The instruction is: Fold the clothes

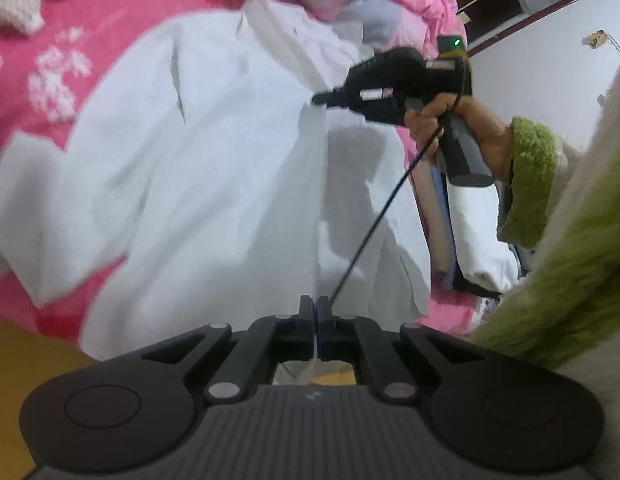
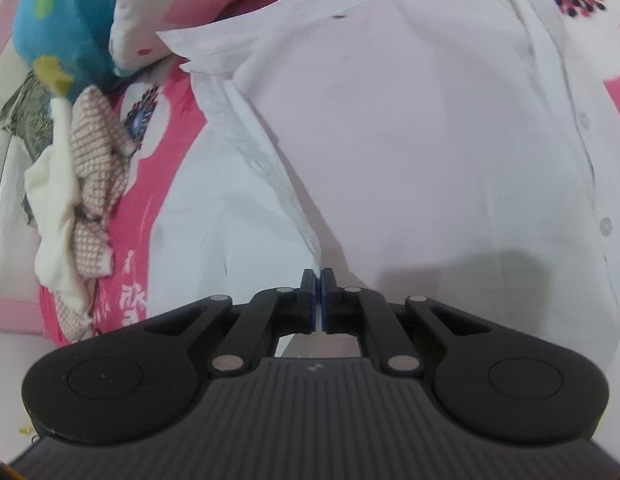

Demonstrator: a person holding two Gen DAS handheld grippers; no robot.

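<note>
The white shirt [image 1: 214,168] lies spread over the pink floral bedspread [image 1: 42,92], its button placket facing up. My left gripper [image 1: 315,312] is pinched tight on an edge of it near the hem, and my right gripper [image 2: 318,284] is clamped on a fold of the same cloth further up. The fabric is thin, light and limp, so it will sag and slide unless I hold it by seams or edges. The left view is blurred, so which edge I grip there is probably the front opening. A crumpled checked garment [image 2: 94,184] and a blue spotted bundle [image 2: 58,20] lie beside the shirt, crowding the space on that side
</note>
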